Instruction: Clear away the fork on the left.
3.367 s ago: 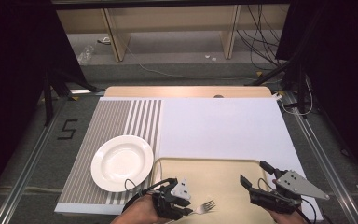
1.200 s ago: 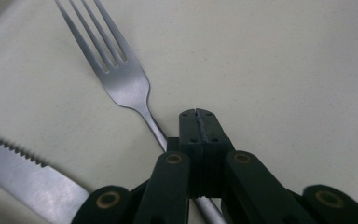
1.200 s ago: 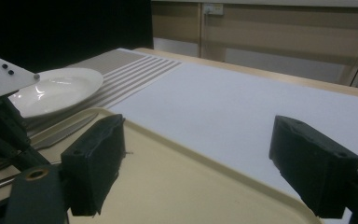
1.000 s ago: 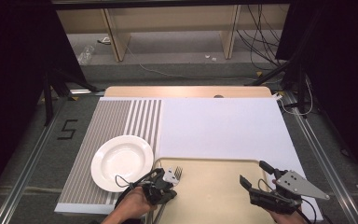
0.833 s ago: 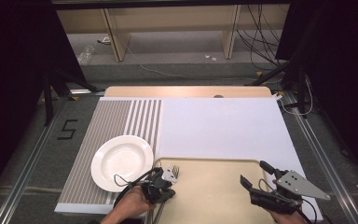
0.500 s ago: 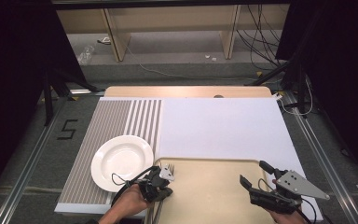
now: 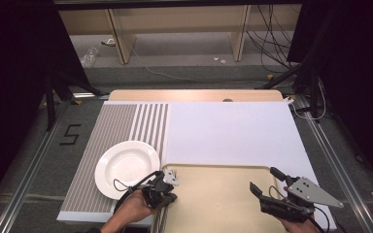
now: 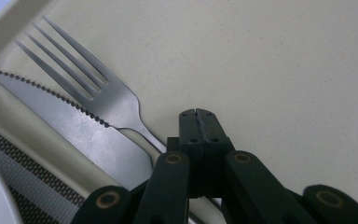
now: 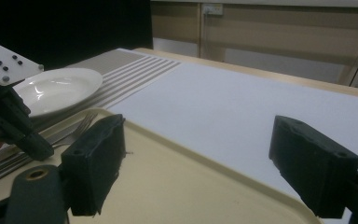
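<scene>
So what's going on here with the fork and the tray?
A person holds a gripper in each hand over a beige tray. The left gripper, jaws shut, sits at the handle of a fork lying beside a serrated knife along the tray's left edge. Whether it grips the fork is unclear. The right gripper waits open. A white plate sits nearby.

Fork (image 8: 103,95) handle, knife (image 8: 81,135) handle hidden behind left hand-held gripper (image 8: 196,122).

Tray (image 7: 223,204) middle lies free; fork (image 8: 93,88) and knife (image 8: 74,126) crowd its edge.
</scene>
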`<state>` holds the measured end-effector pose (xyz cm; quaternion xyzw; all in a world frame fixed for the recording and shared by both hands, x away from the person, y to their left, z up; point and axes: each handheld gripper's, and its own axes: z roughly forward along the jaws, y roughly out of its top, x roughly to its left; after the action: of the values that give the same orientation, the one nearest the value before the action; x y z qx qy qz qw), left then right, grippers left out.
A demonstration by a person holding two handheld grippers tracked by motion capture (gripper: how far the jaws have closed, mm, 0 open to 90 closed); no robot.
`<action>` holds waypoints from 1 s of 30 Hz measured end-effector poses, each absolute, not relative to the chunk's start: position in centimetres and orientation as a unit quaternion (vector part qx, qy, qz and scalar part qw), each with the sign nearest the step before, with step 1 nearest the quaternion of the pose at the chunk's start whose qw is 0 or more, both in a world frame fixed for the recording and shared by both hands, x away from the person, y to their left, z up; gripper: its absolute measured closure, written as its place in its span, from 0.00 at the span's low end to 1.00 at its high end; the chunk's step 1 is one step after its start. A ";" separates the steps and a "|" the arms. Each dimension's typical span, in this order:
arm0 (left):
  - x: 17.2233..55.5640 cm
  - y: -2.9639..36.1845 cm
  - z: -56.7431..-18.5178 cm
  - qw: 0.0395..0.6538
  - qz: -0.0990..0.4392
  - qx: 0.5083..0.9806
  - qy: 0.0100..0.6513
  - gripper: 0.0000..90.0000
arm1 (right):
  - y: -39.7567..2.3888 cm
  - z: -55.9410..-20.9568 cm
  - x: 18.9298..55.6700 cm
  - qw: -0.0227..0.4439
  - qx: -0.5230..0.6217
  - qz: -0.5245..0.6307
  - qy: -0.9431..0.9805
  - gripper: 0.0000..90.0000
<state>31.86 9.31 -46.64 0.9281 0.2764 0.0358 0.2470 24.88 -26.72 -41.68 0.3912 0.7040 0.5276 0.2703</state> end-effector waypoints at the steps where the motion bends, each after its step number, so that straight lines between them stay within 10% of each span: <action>1: 31.8 9.3 -46.6 0.248 0.035 0.928 0.275 0.96 | -26.7 -41.7 24.9 0.271 0.391 0.528 0.704 0.21; 14: 31.4 9.6 -44.4 0.325 0.051 0.899 0.291 0.44 | -26.7 -41.7 24.9 0.271 0.390 0.526 0.705 0.21; 30: 31.2 12.0 -42.6 0.381 0.078 0.864 0.318 0.29 | -26.7 -41.7 24.9 0.271 0.390 0.526 0.705 0.21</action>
<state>31.19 12.01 -42.65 0.8644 0.3183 0.0775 0.3815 24.89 -26.68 -41.70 0.3905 0.7049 0.5263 0.2714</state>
